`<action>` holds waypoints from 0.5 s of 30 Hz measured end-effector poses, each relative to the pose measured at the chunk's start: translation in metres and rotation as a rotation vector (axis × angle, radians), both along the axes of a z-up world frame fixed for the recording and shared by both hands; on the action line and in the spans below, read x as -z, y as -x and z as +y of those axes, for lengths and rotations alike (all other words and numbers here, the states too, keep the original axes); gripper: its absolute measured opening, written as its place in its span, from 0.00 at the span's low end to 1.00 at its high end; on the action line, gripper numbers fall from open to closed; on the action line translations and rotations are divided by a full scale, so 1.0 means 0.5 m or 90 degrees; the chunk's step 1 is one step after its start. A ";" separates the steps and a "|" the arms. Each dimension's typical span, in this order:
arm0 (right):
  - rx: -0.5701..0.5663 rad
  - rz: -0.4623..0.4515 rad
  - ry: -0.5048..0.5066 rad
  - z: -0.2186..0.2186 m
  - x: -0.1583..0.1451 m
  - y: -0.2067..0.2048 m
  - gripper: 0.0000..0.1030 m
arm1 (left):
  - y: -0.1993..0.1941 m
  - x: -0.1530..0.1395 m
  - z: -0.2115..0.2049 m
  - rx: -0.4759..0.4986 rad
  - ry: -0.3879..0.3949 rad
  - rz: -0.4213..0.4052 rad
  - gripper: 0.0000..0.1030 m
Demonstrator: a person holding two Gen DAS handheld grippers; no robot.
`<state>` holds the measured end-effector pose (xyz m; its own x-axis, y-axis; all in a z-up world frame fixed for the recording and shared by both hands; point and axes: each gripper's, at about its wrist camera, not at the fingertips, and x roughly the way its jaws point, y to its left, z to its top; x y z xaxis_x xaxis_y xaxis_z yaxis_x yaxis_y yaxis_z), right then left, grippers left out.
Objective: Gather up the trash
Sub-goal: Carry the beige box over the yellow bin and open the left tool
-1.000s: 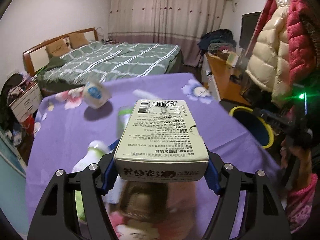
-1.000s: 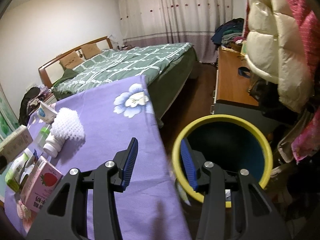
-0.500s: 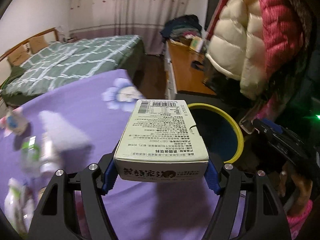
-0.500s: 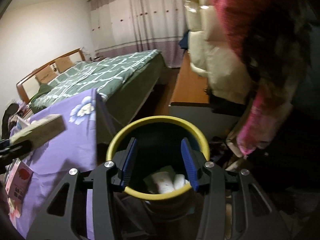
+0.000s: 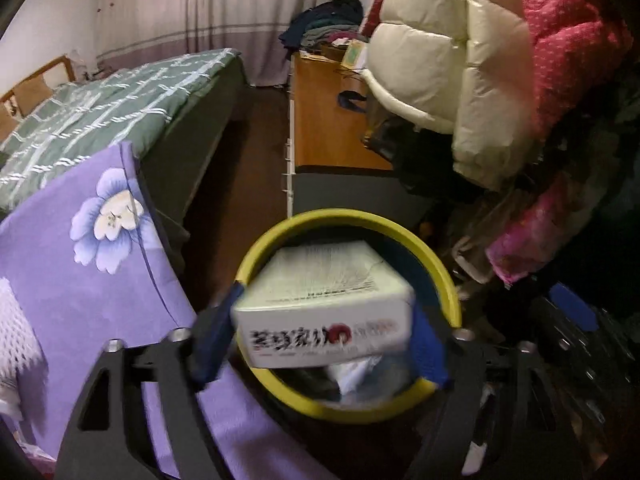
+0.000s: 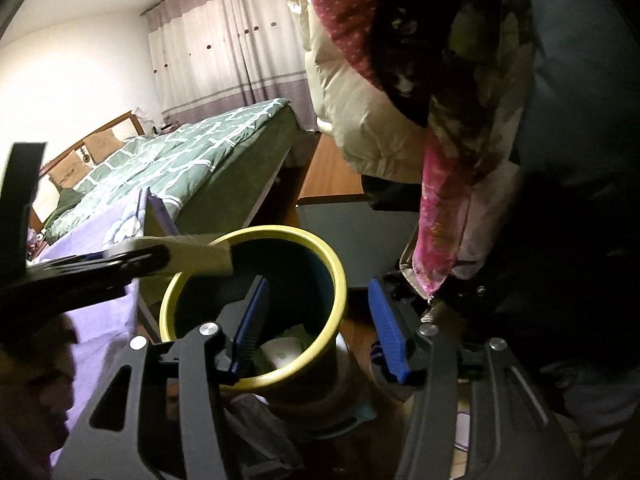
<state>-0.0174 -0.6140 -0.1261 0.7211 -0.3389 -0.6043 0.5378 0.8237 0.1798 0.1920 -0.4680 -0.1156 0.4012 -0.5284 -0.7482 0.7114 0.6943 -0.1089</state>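
A pale cardboard box (image 5: 324, 304) with dark printed characters sits between the blue pads of my left gripper (image 5: 320, 332), over the mouth of the yellow-rimmed bin (image 5: 444, 276). The box is blurred and tilted, and the pads look spread a little wider than it. In the right wrist view the box (image 6: 200, 256) juts over the bin rim (image 6: 332, 264) from the left. My right gripper (image 6: 316, 320) is open and empty, just over the bin's near edge. Crumpled white trash (image 6: 280, 356) lies inside the bin.
The table's purple flowered cloth (image 5: 80, 272) lies left of the bin, with a white foam net (image 5: 16, 332) on it. Padded coats (image 5: 460, 80) hang close above on the right. A wooden desk (image 5: 328, 120) and a green bed (image 5: 100, 112) stand beyond.
My left gripper carried the box from over the table to above the bin; the box now looks tilted and blurred between wider pads. My right gripper opened wider and shifted past the bin's rim.
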 end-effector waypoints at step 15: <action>-0.100 0.004 0.005 0.117 -0.013 -0.074 0.49 | 0.073 -0.129 0.362 -0.138 0.054 -0.081 0.87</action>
<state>0.0195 -0.5554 -0.1194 0.7622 -0.2267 -0.6064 0.4026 0.8995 0.1697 0.1556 -0.2872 -0.0508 0.6001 -0.4783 -0.6412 0.5592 0.8240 -0.0913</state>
